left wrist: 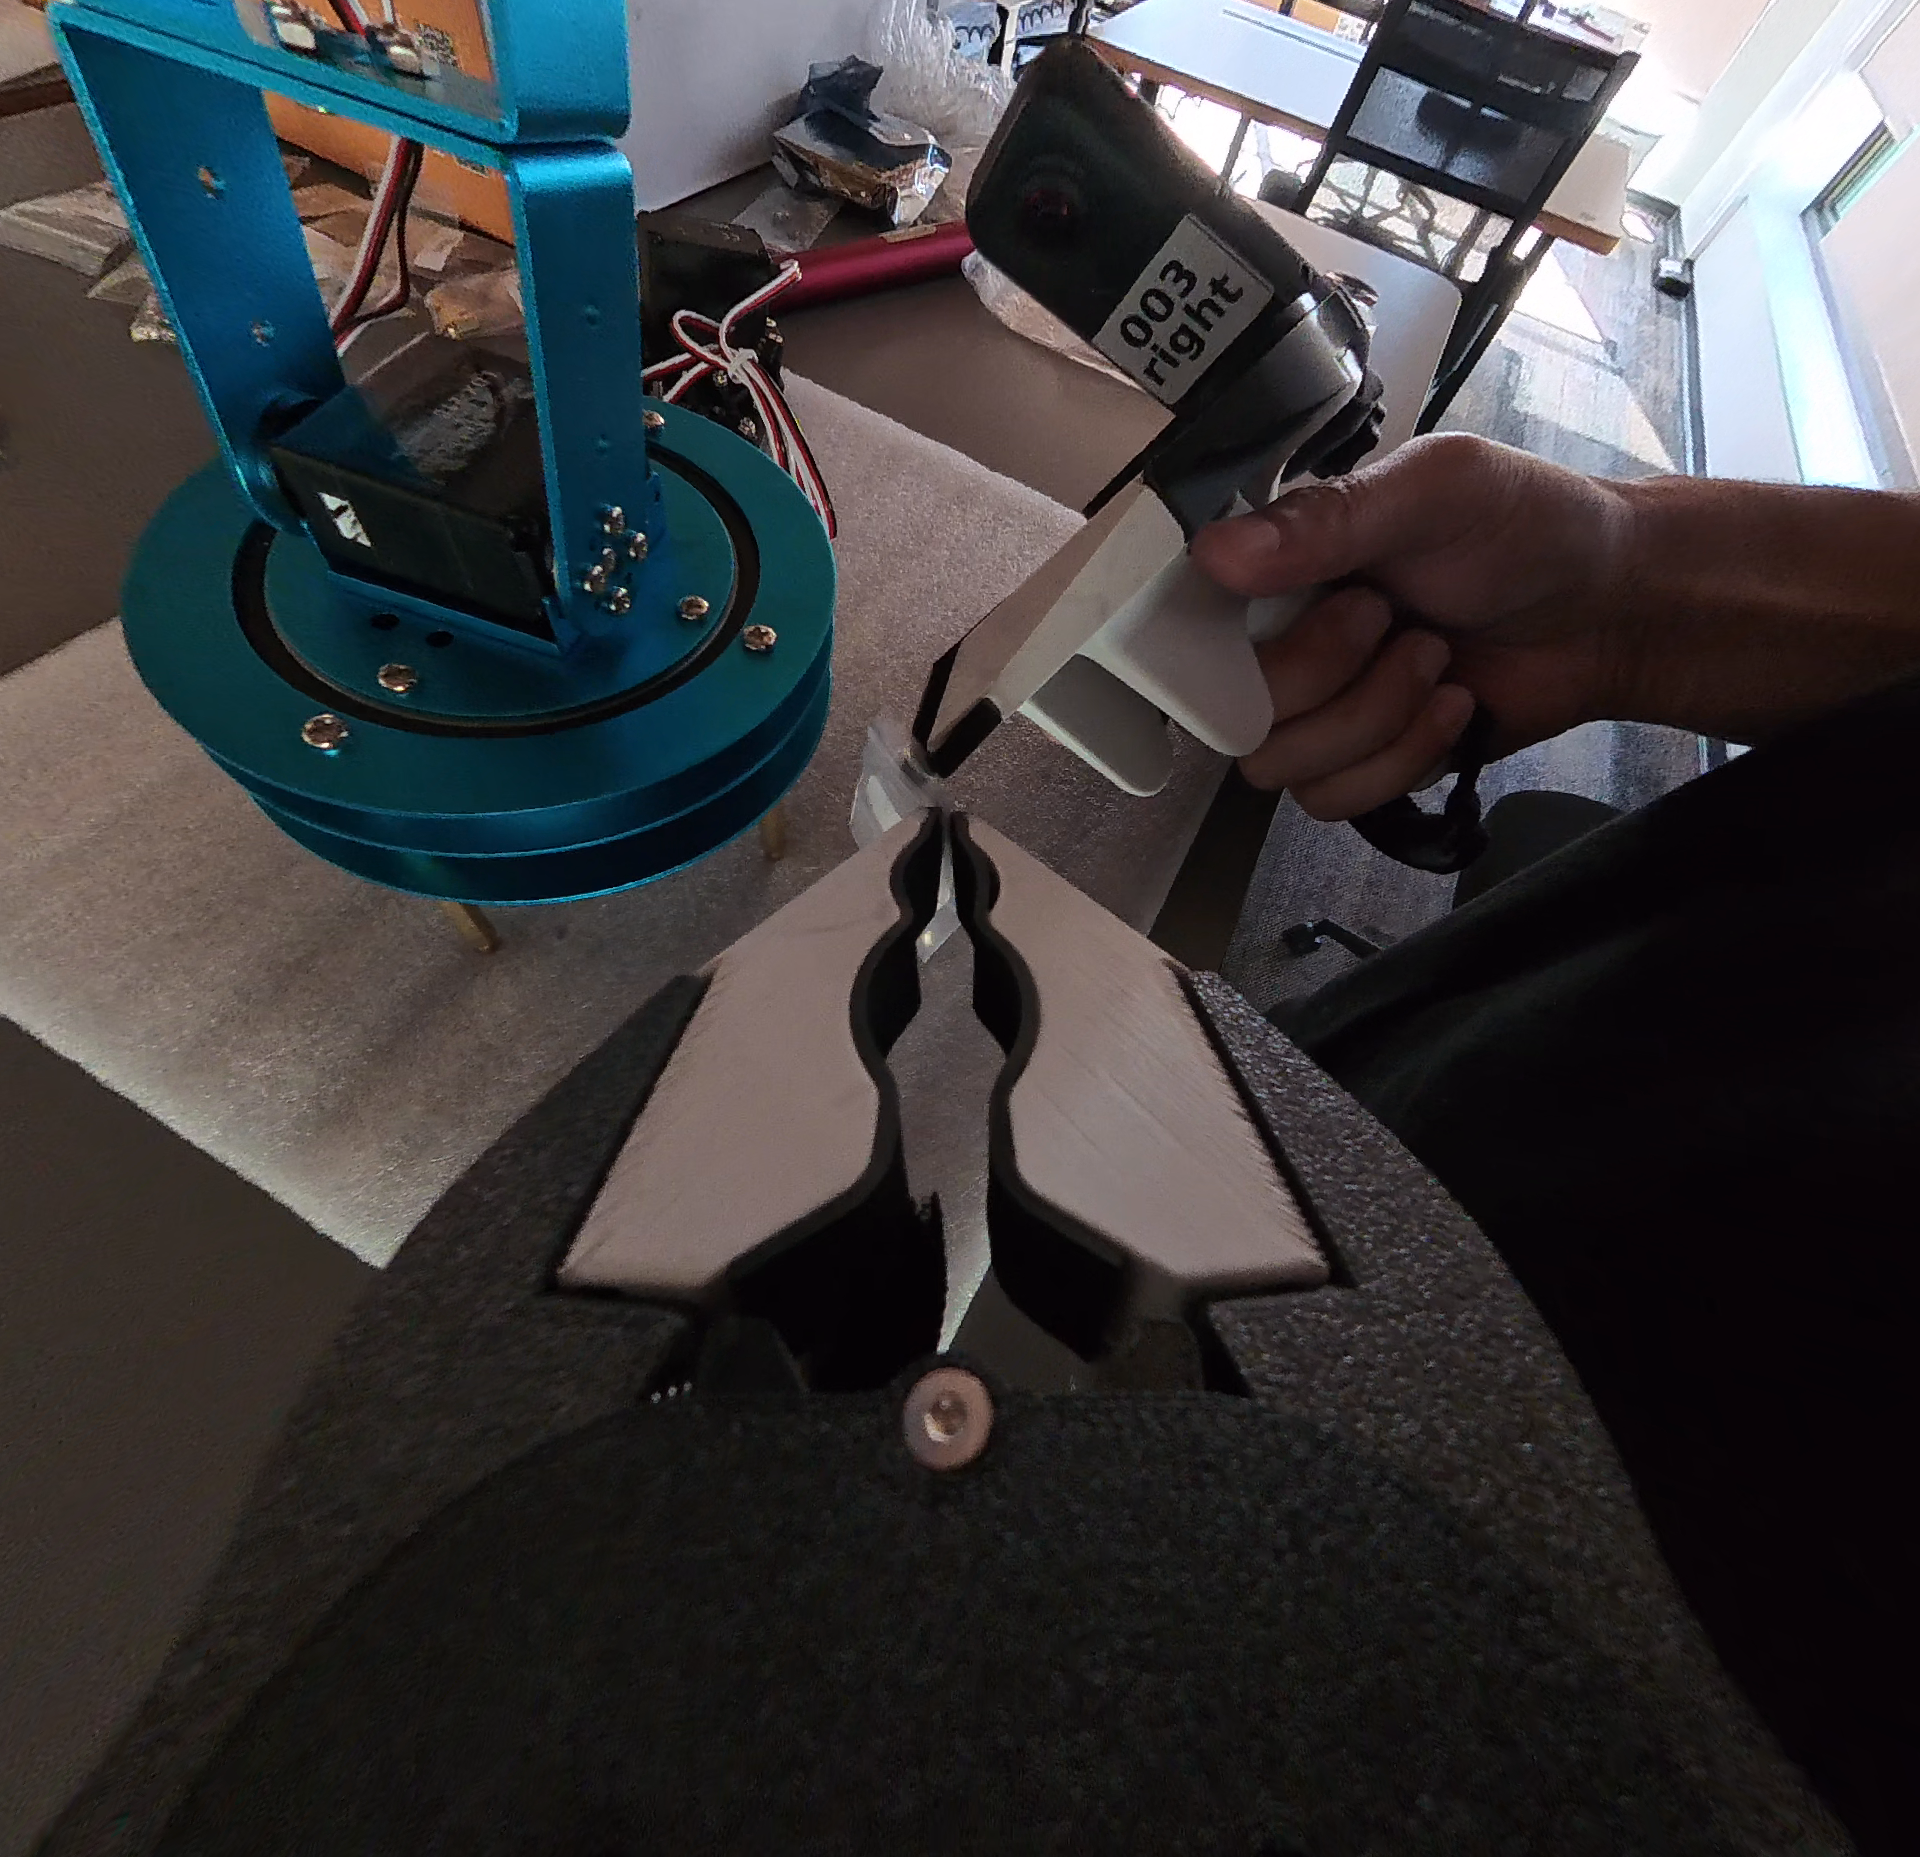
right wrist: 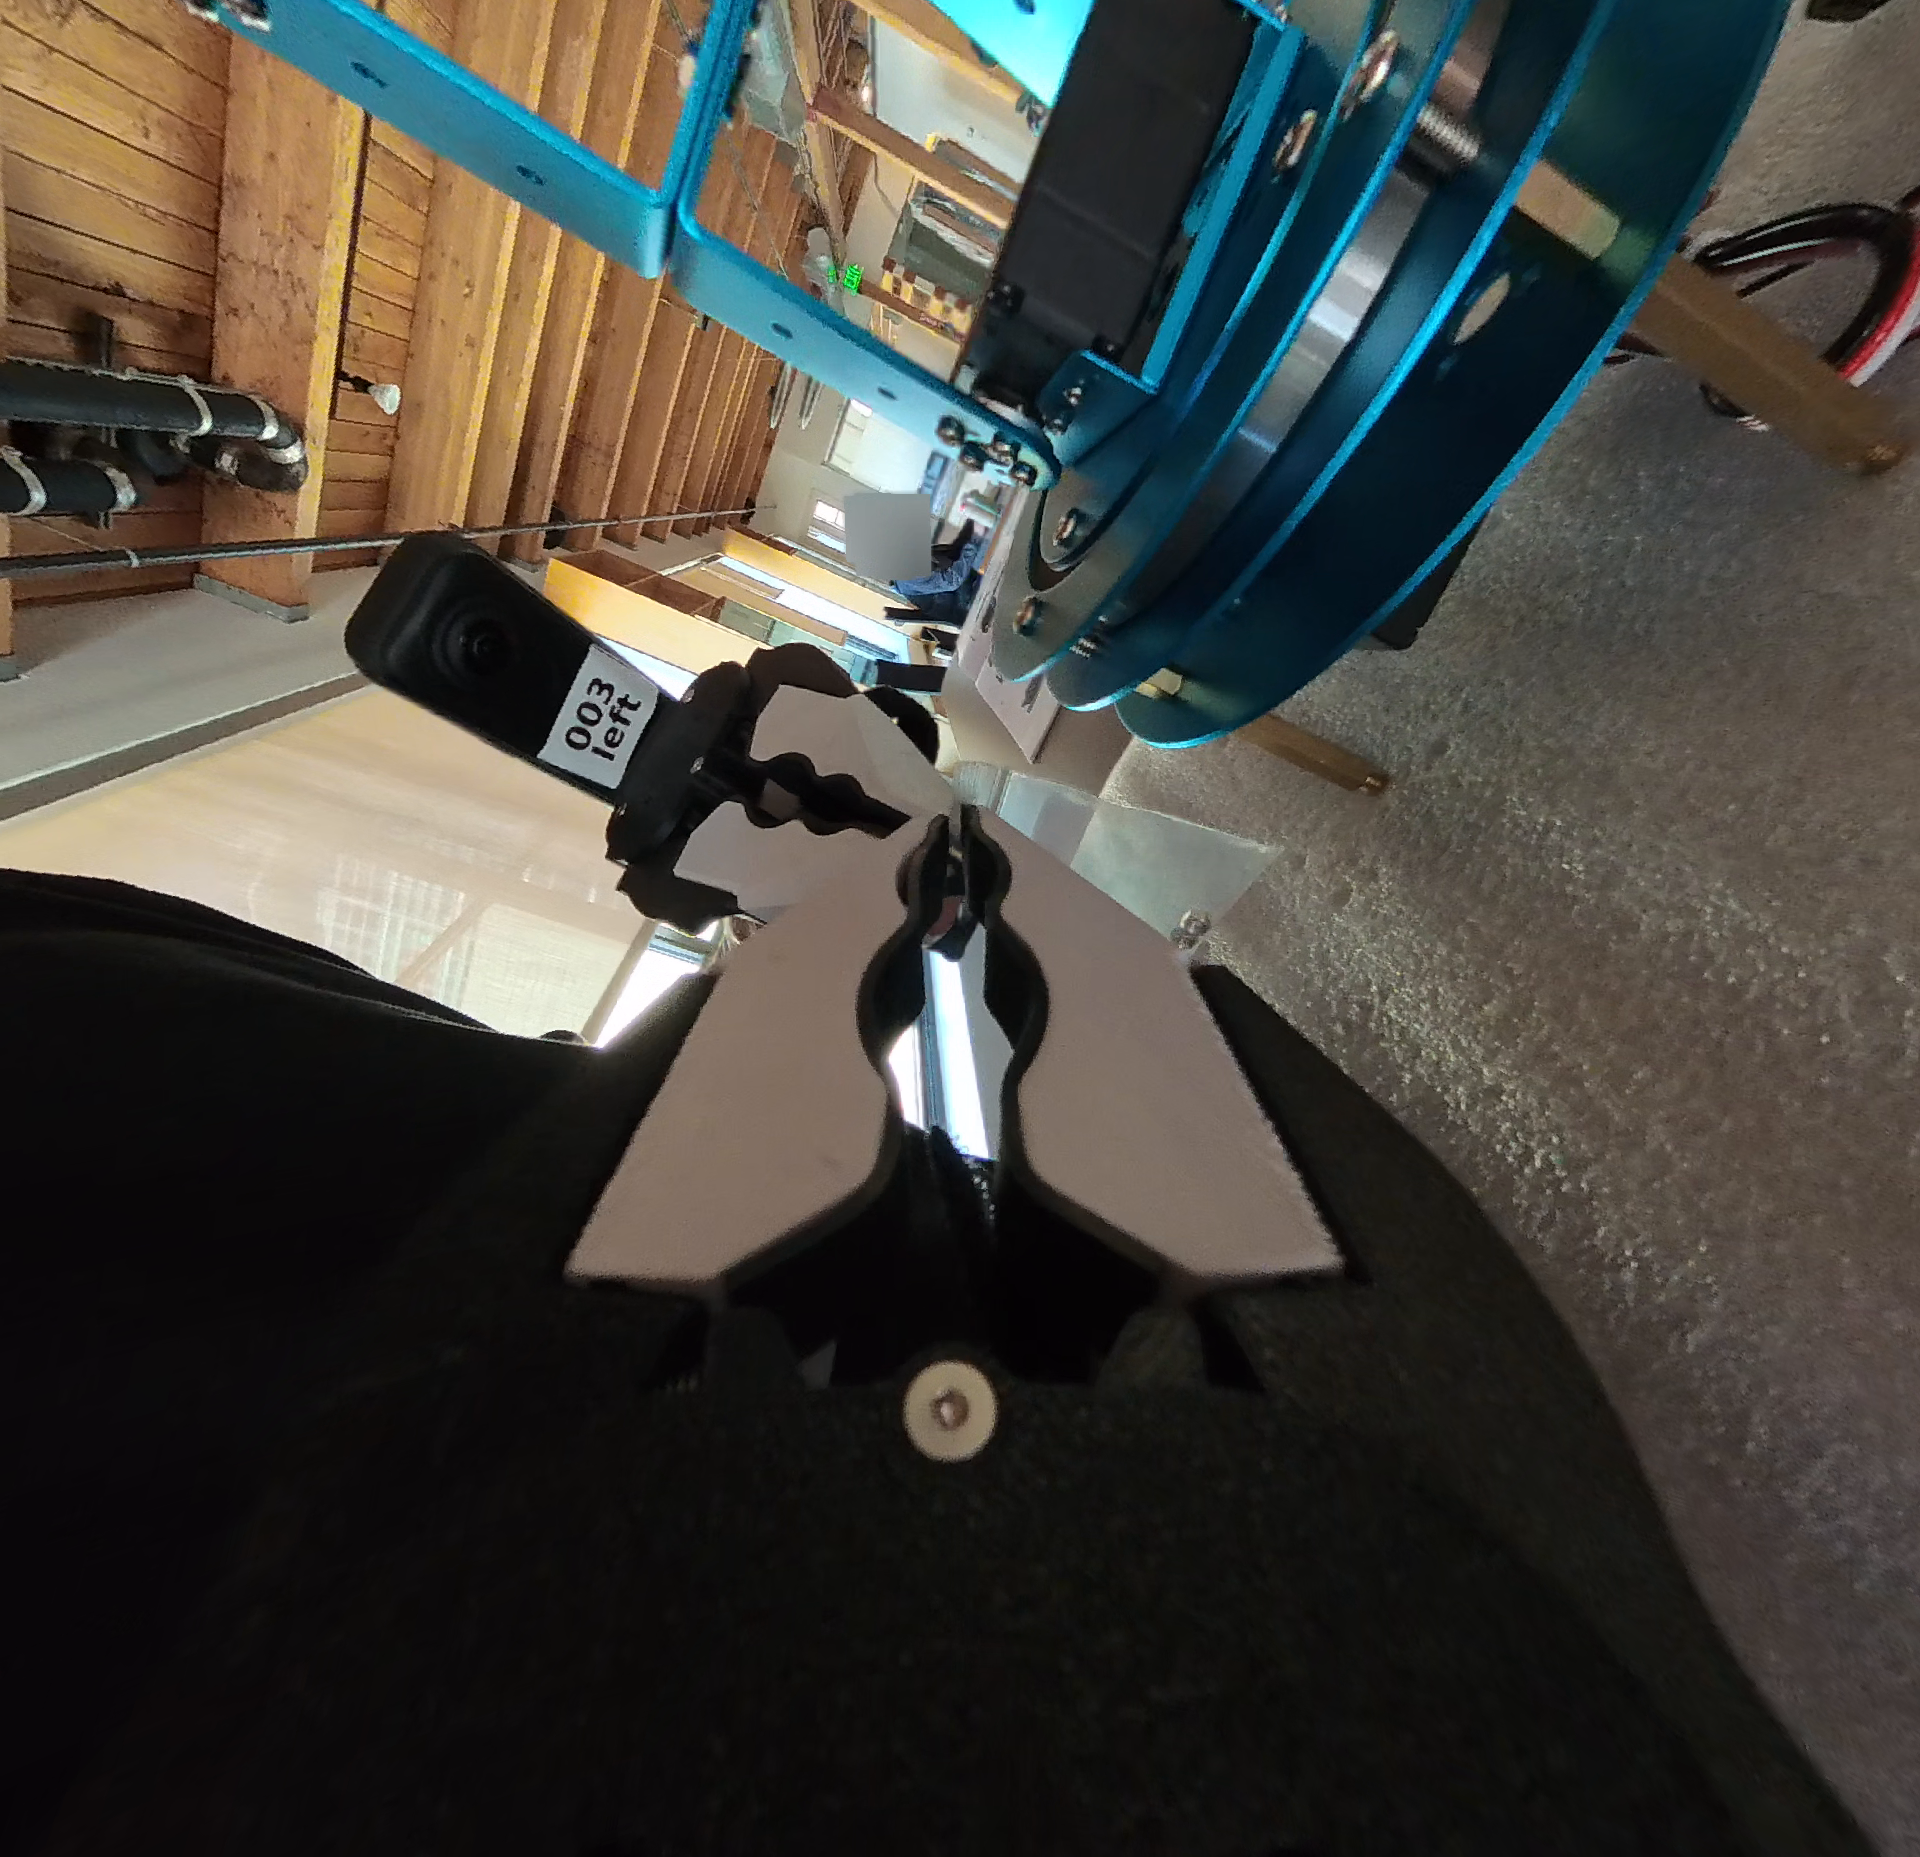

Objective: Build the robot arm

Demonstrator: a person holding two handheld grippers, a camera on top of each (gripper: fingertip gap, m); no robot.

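A small clear plastic bag (left wrist: 881,791) is pinched between the closed left gripper (left wrist: 943,820) and the closed right gripper (left wrist: 935,745). It is held just beside the blue turntable base (left wrist: 478,685), above the grey mat (left wrist: 208,976).

The blue metal arm (left wrist: 457,602) ahead-left of the jaws is cut off by the top edge in both views. The small clear plastic bag (left wrist: 883,784) pinched at the tips is mostly hidden between them; its contents are too small to tell.
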